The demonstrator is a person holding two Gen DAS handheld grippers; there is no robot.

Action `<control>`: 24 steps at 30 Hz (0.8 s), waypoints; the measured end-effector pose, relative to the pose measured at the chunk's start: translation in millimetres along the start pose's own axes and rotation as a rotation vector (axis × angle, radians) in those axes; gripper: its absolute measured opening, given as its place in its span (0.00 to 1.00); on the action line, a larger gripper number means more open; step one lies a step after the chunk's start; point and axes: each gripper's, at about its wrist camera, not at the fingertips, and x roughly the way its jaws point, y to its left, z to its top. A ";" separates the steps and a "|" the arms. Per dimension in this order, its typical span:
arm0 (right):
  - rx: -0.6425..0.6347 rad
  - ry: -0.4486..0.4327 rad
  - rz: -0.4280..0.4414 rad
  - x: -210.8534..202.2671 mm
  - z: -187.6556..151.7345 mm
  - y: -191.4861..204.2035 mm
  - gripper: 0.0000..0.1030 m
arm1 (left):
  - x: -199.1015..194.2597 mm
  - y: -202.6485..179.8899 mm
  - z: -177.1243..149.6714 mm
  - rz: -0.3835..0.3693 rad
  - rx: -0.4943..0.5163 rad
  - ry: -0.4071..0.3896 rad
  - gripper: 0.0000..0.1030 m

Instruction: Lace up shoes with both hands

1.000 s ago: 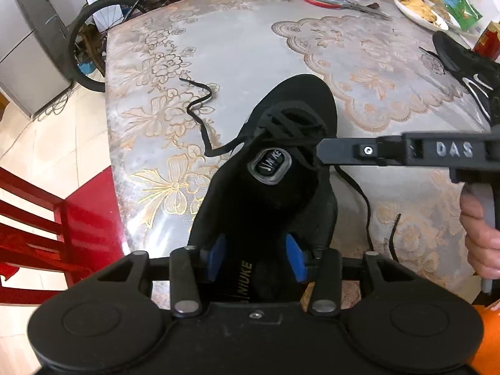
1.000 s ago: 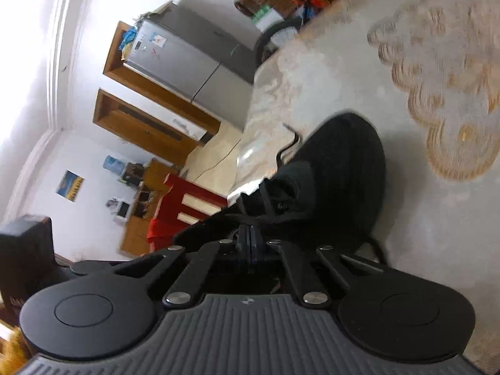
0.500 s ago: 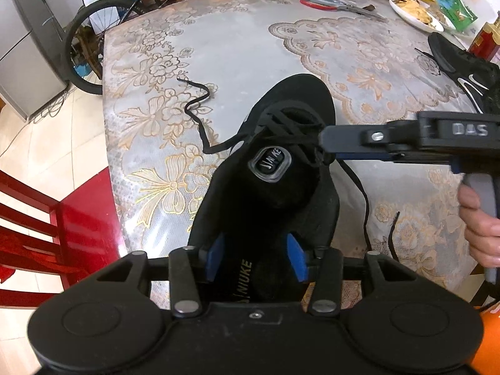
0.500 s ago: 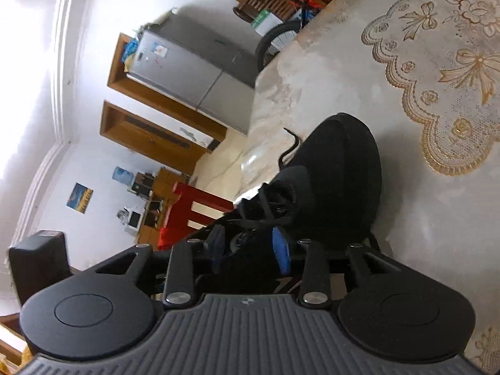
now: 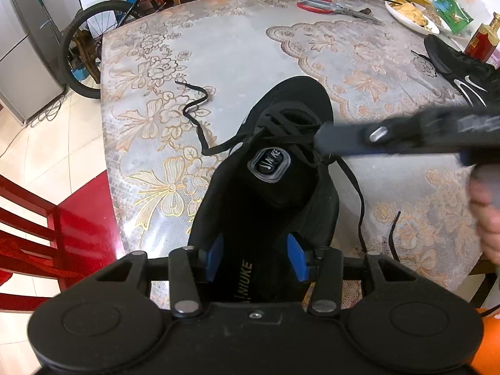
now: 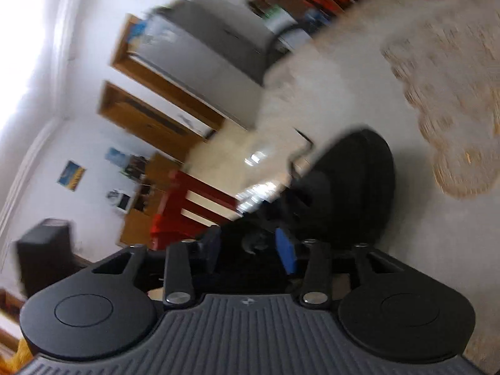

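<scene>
the black shoe [image 5: 268,168] sits on my desk [image 5: 237,50] near its front-left corner, toe pointing away from me, in the same spot as a second ago. my left gripper [image 5: 254,257] keeps its blue pads clamped on the heel collar, unchanged. the change is on the right: a second ago my right gripper [image 6: 250,250] was pinched shut at the laces, and now its jaws are opening, pads apart, with the dark upper of the shoe behind the gap; i can't tell whether any lace still lies between them, because that view is smeared with motion blur.

the left wrist view gives me what the right one can't: the lace [image 5: 200,115] trailing off the shoe's left side across the floral cloth, another strand hanging down the right side, the right gripper's finger [image 5: 350,143] reaching in at the upper eyelets, and a hand [image 5: 487,215] at the right edge. farther off i see a second black shoe [image 5: 459,65], red-handled pliers [image 5: 328,4] and a plate of food [image 5: 409,14]. the right view alone shows the fridge [image 6: 200,50] and the red chair [image 6: 187,209].
</scene>
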 end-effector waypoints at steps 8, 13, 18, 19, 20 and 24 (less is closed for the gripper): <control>-0.261 -0.106 0.085 -24.0 -24.9 29.9 0.06 | -1.9 7.0 -4.3 -0.018 -0.014 0.003 0.42; -0.303 -0.070 0.054 -22.4 -21.5 26.2 0.31 | 1.6 0.8 -7.4 0.000 0.011 0.013 0.42; -0.034 -0.052 0.036 -8.8 -2.9 3.6 0.49 | 1.5 2.2 -7.3 -0.001 0.016 0.017 0.42; -0.008 -0.026 0.049 -5.2 -1.8 1.5 0.49 | 1.1 1.1 -7.3 0.005 0.022 0.018 0.42; 0.010 -0.006 0.054 -1.0 -1.7 0.6 0.49 | -0.3 0.0 -7.6 0.011 0.028 0.016 0.42; -0.042 -0.002 -0.025 5.2 -10.9 12.0 0.42 | -13.5 -3.6 -10.3 0.030 0.054 -0.006 0.41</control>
